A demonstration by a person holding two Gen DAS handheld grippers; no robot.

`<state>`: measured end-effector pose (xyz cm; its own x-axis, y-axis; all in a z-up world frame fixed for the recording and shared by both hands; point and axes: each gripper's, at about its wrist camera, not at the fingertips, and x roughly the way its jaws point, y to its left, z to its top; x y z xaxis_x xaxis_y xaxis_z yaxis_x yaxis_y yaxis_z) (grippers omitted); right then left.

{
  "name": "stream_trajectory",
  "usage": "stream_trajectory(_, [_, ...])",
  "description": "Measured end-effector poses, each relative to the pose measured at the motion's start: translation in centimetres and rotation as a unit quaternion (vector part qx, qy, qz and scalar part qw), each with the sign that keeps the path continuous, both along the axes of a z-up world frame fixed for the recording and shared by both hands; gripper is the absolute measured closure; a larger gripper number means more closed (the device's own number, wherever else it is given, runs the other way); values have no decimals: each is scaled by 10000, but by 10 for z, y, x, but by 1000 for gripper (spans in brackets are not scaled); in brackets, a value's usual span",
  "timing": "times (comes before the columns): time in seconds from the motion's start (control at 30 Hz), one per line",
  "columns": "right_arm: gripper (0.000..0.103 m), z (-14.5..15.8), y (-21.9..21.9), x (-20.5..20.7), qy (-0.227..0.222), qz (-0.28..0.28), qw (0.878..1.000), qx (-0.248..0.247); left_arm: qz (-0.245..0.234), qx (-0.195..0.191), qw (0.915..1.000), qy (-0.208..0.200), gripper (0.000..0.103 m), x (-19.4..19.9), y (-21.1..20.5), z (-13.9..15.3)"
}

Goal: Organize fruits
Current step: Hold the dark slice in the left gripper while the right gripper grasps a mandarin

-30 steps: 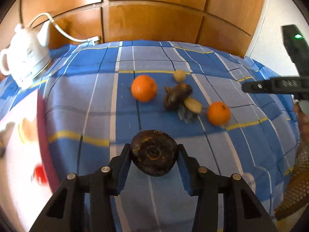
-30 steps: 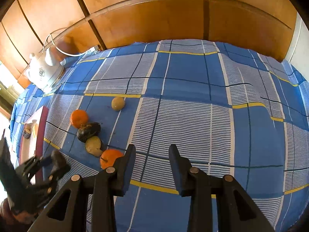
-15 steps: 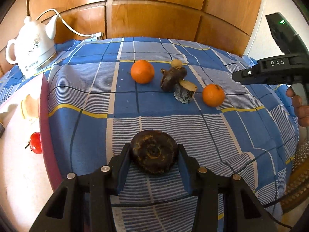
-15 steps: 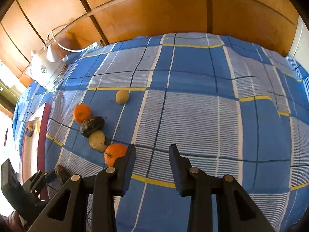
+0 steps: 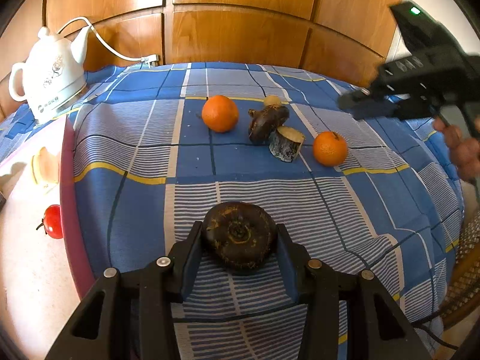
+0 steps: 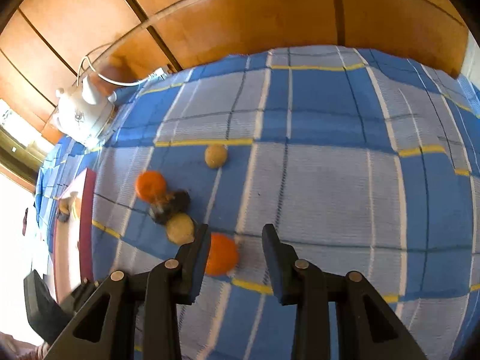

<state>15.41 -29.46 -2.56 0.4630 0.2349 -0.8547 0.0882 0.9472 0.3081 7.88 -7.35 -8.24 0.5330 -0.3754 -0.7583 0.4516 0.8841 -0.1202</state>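
Note:
My left gripper is shut on a dark, round, rough-skinned fruit, held just above the blue checked cloth. On the cloth lie two oranges, a dark oblong fruit, a cut pale-faced piece and a small tan fruit. My right gripper is open above the near orange, which shows in the gap against the left finger; no pad touches it.
A white kettle with its cord stands at the back left. A white board with a dark red rim at the left holds a tomato and a pale item. Wooden panels back the table. A hand holds the right gripper.
My right gripper has shifted left across the cloth, so the near orange now shows between its fingers. The left gripper keeps its hold on the dark fruit.

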Motion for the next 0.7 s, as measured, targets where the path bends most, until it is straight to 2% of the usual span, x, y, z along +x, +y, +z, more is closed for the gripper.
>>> stream_trajectory(0.13, [67, -7, 20, 32, 47, 36, 9999, -114, -14, -28, 10000, -14, 56, -1, 1, 0])
stream_trajectory(0.23, [67, -11, 34, 42, 172, 253, 9995, 50, -41, -70, 10000, -13, 56, -1, 2, 0])
stream_trajectory(0.27, [67, -13, 39, 43, 248, 328, 9991, -39, -44, -82, 10000, -10, 56, 0, 2, 0])
stream_trajectory(0.43, [67, -15, 45, 31, 434, 657, 9963, -355, -65, -92, 9999, -38, 56, -1, 2, 0])
stream_trajectory(0.47, [67, -13, 43, 26, 416, 690, 9951, -568, -68, -92, 9999, -38, 56, -1, 2, 0])
stream_trajectory(0.53, [66, -11, 39, 20, 372, 730, 9946, -634, -61, -110, 9999, -22, 56, -1, 3, 0])
stream_trajectory(0.7, [54, -22, 33, 11, 588, 1058, 9909, -582, -61, -121, 9999, -15, 56, 0, 3, 0])
